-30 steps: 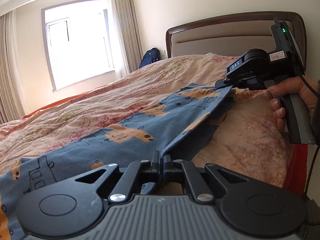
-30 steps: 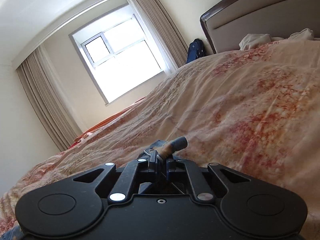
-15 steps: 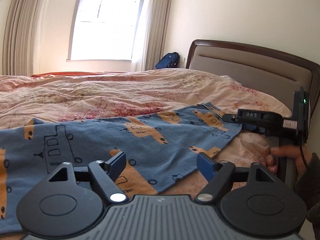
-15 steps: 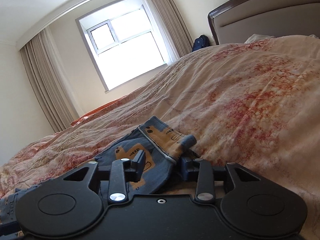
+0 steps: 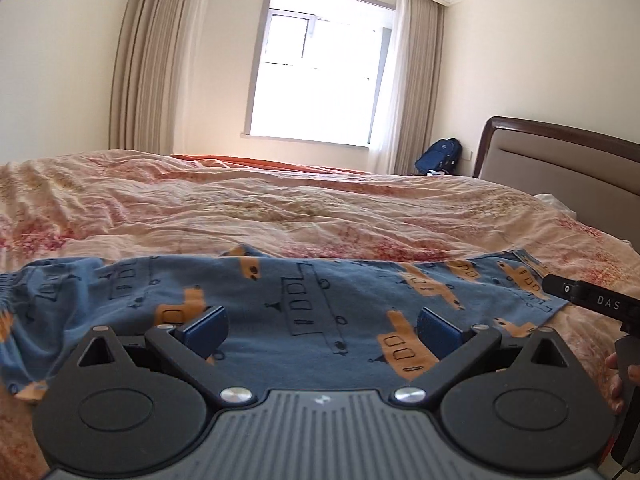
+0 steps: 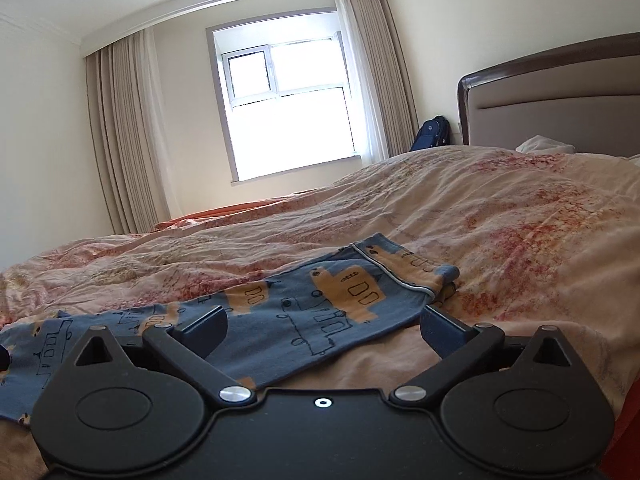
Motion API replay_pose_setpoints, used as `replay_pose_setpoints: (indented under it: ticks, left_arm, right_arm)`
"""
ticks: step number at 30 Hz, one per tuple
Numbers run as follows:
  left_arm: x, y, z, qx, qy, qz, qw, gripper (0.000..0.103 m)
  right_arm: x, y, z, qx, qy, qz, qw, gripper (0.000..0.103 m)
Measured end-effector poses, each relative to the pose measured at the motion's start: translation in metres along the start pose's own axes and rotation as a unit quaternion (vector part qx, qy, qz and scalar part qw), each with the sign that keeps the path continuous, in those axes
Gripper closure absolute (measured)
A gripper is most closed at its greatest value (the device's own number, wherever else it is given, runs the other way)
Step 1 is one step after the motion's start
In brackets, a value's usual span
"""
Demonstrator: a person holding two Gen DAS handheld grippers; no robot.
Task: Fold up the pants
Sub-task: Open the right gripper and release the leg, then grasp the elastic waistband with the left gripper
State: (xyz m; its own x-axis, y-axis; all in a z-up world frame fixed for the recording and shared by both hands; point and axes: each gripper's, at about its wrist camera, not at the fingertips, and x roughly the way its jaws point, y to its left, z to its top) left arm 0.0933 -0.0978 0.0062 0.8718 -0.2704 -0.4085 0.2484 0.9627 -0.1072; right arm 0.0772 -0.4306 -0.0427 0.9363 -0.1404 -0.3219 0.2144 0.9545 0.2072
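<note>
Lying flat on duvet (image 5: 280,208): pants (image 5: 304,300), soft, light, limp; left gripper (image 5: 320,326) and right gripper (image 6: 324,326) both opening, nothing between; looking best taken at cuff hem (image 6: 400,276)

Plenty of open quilt (image 5: 320,208) beyond the pants (image 5: 304,304), all the way across to the far edge of the bed, nothing standing on it, just soft wrinkles. The pants lie flat, so a gripper can skim right over them. On the right the headboard (image 5: 568,160) walls that side off, with a pale pillow (image 6: 544,146) tucked against it. In the left wrist view, the right gripper (image 5: 592,300) and the hand (image 5: 616,384) holding it sit low at the pants' right end, so that corner is crowded. Backpack (image 5: 438,156) is way off by the wall.
</note>
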Motion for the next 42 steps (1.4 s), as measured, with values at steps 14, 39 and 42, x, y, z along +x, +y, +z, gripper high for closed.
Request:
replay_pose_setpoints:
  ticks: [14, 39, 42]
  left_arm:
    - [-0.057, 0.097, -0.011, -0.079, -0.01, 0.137, 0.9873, 0.0]
    - [-0.015, 0.229, -0.021, -0.224, -0.007, 0.113, 0.9681, 0.039]
    - [-0.014, 0.227, -0.018, -0.236, -0.002, 0.126, 0.9635, 0.059]
  right_arm:
    - [0.027, 0.153, -0.014, -0.097, 0.015, 0.177, 0.979, 0.001]
    - [0.052, 0.177, -0.073, -0.14, 0.045, 0.203, 0.968, 0.0]
    - [0.051, 0.177, -0.074, -0.14, 0.042, 0.203, 0.968, 0.0]
